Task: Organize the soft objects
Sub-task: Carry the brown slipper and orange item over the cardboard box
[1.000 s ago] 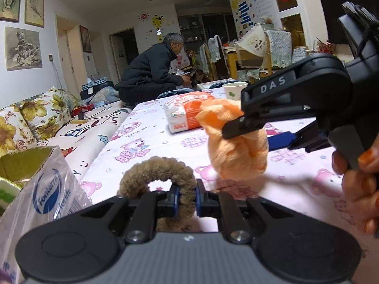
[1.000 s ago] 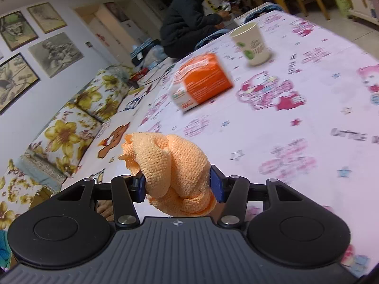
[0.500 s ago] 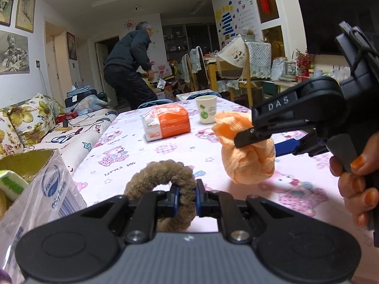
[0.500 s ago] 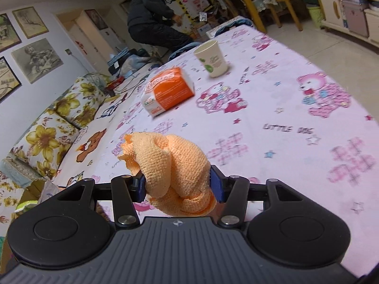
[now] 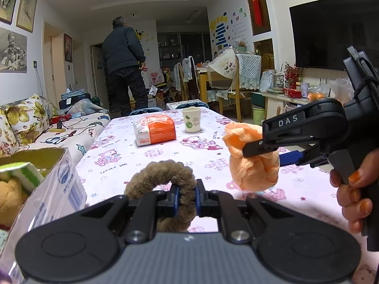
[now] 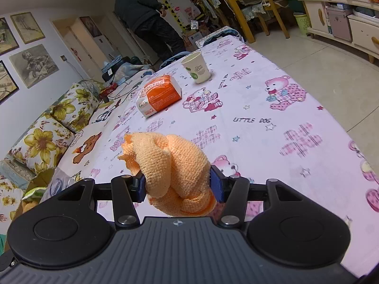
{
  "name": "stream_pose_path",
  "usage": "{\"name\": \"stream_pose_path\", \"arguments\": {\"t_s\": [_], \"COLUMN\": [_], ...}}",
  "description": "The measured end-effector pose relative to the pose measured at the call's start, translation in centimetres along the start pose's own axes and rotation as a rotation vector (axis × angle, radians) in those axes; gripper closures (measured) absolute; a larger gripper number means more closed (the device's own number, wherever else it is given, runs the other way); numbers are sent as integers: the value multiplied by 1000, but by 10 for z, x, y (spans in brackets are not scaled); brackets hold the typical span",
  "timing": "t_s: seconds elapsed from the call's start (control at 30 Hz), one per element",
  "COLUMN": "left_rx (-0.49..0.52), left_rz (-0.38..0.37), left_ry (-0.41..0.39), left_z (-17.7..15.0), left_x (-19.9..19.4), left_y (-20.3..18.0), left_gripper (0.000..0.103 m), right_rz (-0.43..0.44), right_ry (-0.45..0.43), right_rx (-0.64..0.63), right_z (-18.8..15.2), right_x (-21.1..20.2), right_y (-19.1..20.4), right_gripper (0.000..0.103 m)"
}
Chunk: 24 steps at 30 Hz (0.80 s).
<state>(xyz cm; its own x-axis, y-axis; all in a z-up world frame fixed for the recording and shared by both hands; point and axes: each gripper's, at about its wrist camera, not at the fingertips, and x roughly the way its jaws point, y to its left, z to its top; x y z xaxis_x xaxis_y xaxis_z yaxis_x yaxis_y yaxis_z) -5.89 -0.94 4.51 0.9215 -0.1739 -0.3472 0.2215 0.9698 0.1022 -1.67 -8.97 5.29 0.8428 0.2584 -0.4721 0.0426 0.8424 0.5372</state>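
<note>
Scrunchie (image 5: pixel 163 177) upright in left gripper (image 5: pixel 186 197) | knotted cloth (image 6: pixel 175 175) clamped, right gripper (image 6: pixel 177 187)

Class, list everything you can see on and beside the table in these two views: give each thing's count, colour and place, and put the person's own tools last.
scrunchie: one, brown, held above the table's near edge
knotted cloth: one, orange, held above the table
tissue pack: one, orange and white, far part of the tablecloth
paper cup: one, white with green print, beyond the pack
cardboard box: one, left of the table, soft toys inside
left gripper: one, black, shut on the scrunchie
right gripper: one, black, shut on the knotted cloth
</note>
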Motion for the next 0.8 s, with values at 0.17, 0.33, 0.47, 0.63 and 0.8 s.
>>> {"name": "stream_pose_path", "arguments": {"t_s": [0.17, 0.33, 0.47, 0.63, 0.8], "left_rx": [-11, -15, -12, -22, -40], "left_rz": [-3, 1, 7, 14, 43], "left_ry": [-10, -26, -44, -64, -81], "left_z": [-2, -1, 0, 4, 7], "left_x": [-15, -28, -40, -53, -67], "left_y": [3, 3, 3, 9, 19], "left_gripper": [93, 93, 93, 93, 93], "right_rz": [-7, -25, -23, -25, 5], "right_ry": [-2, -5, 0, 2, -4], "right_rx": [0, -19, -18, -48, -76], "right_z": [-4, -7, -9, -12, -14], "right_x": [-4, -10, -12, -12, -13], "right_y": [2, 4, 6, 15, 26], "right_gripper": [38, 38, 38, 37, 37]}}
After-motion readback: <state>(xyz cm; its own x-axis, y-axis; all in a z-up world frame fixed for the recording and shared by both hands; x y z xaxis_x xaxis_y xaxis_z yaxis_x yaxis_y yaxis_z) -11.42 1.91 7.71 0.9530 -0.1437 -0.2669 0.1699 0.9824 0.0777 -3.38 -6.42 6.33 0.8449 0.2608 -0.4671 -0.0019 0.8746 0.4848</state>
